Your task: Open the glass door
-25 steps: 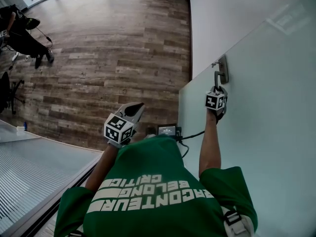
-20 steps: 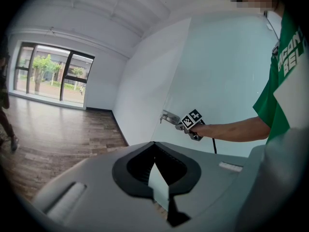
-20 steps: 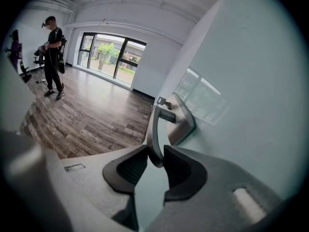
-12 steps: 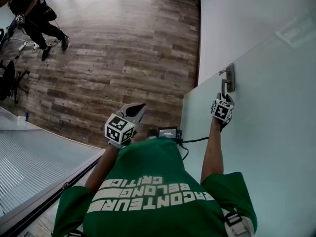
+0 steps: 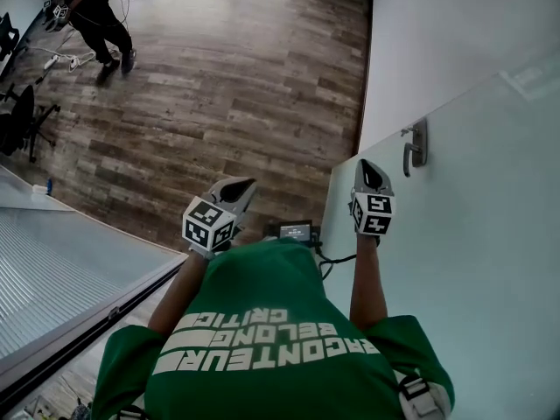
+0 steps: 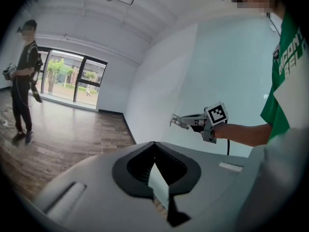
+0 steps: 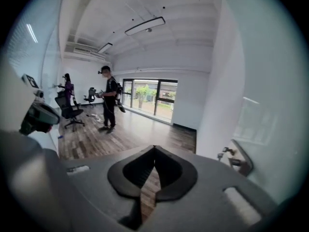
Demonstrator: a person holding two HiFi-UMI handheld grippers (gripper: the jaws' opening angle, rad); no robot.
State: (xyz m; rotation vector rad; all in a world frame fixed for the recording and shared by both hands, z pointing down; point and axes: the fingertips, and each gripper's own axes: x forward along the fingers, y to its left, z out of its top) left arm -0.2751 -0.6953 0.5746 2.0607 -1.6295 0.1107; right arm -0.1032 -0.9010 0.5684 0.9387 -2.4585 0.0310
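Note:
The frosted glass door (image 5: 472, 234) fills the right of the head view, and its metal lever handle (image 5: 415, 147) sits near the door's edge. My right gripper (image 5: 369, 173) hangs just left of and below the handle, off it, shut with nothing between its jaws. In the right gripper view the handle (image 7: 235, 160) lies to the right of the shut tips (image 7: 154, 147). My left gripper (image 5: 240, 185) is held in front of the person's chest, shut and empty, over the wood floor. From the left gripper view its tips (image 6: 154, 143) meet, and the right gripper (image 6: 175, 122) shows against the door.
A white wall (image 5: 437, 42) meets the door's edge. A striped glass partition (image 5: 61, 269) runs along the lower left. A person in black (image 5: 92, 11) stands at the far left on the wood floor (image 5: 227, 77), near an office chair (image 5: 22, 121).
My right gripper has let go of the door handle, drawn back to the left of it and closed. The left gripper has barely shifted. The person in black has walked further into view.

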